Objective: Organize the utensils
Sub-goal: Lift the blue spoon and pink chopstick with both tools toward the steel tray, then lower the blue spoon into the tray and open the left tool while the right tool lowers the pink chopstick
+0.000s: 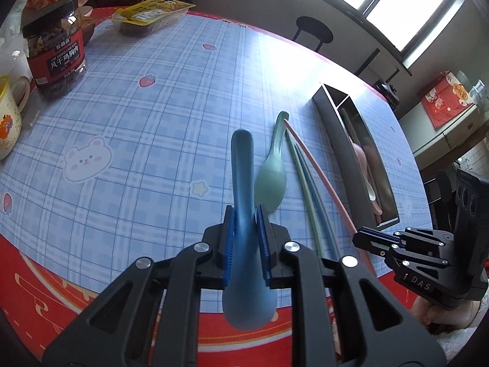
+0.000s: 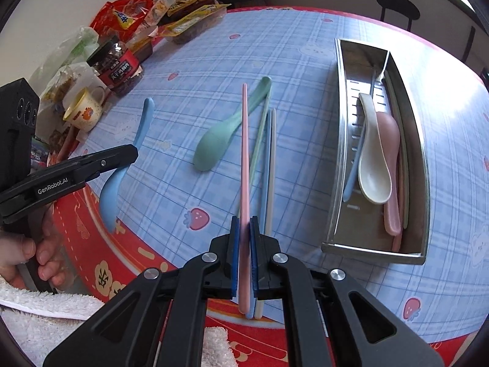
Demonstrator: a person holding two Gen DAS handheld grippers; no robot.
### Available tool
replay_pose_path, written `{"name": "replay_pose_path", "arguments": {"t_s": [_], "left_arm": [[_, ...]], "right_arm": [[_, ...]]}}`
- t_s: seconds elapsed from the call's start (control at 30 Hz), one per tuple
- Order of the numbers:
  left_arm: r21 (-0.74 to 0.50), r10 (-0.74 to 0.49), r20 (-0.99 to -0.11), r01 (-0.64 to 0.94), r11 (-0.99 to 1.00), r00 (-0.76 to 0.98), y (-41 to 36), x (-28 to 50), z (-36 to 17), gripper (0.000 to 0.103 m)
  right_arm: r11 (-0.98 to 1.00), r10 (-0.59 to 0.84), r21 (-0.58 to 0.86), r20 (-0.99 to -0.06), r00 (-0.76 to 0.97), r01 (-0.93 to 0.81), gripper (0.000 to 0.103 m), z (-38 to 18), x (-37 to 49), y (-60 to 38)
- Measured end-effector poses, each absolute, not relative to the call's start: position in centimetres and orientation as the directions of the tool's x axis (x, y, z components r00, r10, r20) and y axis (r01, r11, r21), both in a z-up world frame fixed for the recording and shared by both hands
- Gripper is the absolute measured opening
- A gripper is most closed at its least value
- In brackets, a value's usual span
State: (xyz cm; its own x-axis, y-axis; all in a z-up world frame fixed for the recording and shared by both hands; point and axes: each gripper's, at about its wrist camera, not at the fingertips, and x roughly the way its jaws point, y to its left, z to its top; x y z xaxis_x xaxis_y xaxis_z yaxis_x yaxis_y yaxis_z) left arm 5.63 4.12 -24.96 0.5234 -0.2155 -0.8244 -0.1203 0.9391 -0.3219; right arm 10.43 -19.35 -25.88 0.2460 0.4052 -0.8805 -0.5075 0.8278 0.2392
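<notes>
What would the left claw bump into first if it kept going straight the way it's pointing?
Probably just the blue checked tablecloth. The left claw, shut on the blue spoon, points down at bare cloth, though depth is unclear.

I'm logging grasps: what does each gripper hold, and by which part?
Left gripper: blue spoon, at the handle just above the bowl. Right gripper: pink chopstick, near its end.

The tray (image 2: 421,165) at right is brushed, shiny metal. The spoons, such as the blue spoon (image 1: 243,183), and the pink chopstick (image 2: 244,153) look smooth matt plastic. The counter (image 2: 198,61) wears a glossy printed cover. The sleeve (image 2: 45,309) at lower left is fluffy cloth.
</notes>
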Motion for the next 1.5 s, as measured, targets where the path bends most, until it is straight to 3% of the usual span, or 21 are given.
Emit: {"name": "replay_pose_path", "arguments": {"t_s": [0.63,1.07,1.5], "left_arm": [[-0.315,-0.194,-0.778,-0.104,0.943,0.598,2.8,6.1,-20.1,0.018],[-0.411,-0.333,-0.734,0.004,0.912,0.592,-0.5,10.4,-18.3,0.018],[-0.465,-0.448,-0.751,0.093,0.880,0.485,-6.8,16.7,-20.4,0.018]], "right_arm": [[0.834,0.476,0.280,-0.801,0.364,-0.475,0.007,-21.0,12.7,-21.3],[0.909,0.403,0.273,-0.764,0.504,-0.314,0.007,-20.5,13.0,-27.2],[0.942,0.334,0.257,-0.772,0.541,-0.214,0.007,-21.6,15.2,-30.1]]}}
